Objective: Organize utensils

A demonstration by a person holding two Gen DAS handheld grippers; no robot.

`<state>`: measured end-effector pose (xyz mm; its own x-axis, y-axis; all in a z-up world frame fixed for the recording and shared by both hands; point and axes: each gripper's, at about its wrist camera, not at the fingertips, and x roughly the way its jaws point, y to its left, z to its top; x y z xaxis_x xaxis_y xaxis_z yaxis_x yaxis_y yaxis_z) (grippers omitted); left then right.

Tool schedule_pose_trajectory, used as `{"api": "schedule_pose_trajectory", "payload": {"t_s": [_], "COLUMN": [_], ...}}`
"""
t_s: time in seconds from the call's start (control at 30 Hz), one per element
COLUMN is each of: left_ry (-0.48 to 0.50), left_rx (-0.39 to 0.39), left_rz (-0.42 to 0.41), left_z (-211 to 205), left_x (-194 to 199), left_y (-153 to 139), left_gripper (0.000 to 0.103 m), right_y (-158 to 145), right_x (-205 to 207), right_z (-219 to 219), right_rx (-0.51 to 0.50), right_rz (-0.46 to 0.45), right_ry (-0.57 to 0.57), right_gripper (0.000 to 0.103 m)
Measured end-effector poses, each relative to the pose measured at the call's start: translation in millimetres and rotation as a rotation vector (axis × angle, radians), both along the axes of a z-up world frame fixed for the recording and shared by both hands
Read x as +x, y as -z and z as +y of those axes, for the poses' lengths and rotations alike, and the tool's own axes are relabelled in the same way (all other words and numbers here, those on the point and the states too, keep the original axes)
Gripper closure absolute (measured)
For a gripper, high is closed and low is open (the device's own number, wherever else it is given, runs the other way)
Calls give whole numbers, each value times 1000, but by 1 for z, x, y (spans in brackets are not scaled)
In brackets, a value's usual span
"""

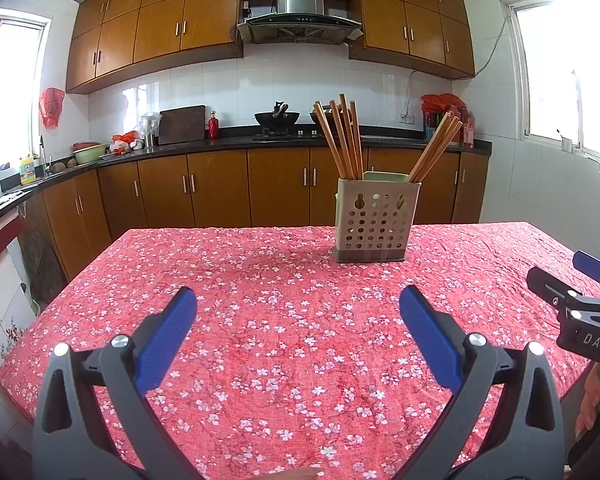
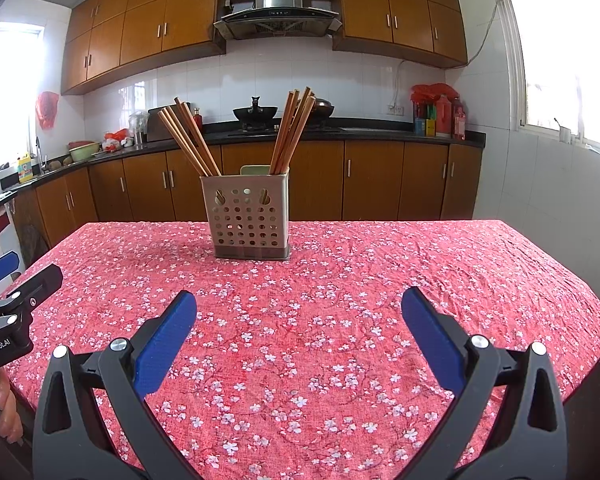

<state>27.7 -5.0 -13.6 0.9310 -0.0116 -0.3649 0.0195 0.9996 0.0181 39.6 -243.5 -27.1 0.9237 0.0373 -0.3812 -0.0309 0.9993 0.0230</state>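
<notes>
A beige perforated utensil holder stands upright on the red floral tablecloth, toward the far side. Two bunches of wooden chopsticks stand in it, one in the left compartment and one in the right. My left gripper is open and empty above the cloth, well short of the holder. My right gripper is open and empty too. Each gripper shows at the edge of the other's view: the right one, the left one.
Kitchen counter with a wok, cutting board, bottles and bowls runs behind the table. Windows on both sides. The table's edges fall away at left and right.
</notes>
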Motion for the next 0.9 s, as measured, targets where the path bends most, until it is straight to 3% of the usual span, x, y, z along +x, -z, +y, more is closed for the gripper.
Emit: {"api": "schedule_pose_trajectory", "payload": {"t_s": [0.9], "left_ry": [2], "left_rx": [-3], "left_rz": [4], "left_z": [2], "left_x": [1], "left_y": [1], "left_gripper": [4], "right_y": [2], "right_x": [0], "right_z": [2], "right_rx": [4], "right_rz": [4], "right_ry": [2], "right_gripper": [2]}}
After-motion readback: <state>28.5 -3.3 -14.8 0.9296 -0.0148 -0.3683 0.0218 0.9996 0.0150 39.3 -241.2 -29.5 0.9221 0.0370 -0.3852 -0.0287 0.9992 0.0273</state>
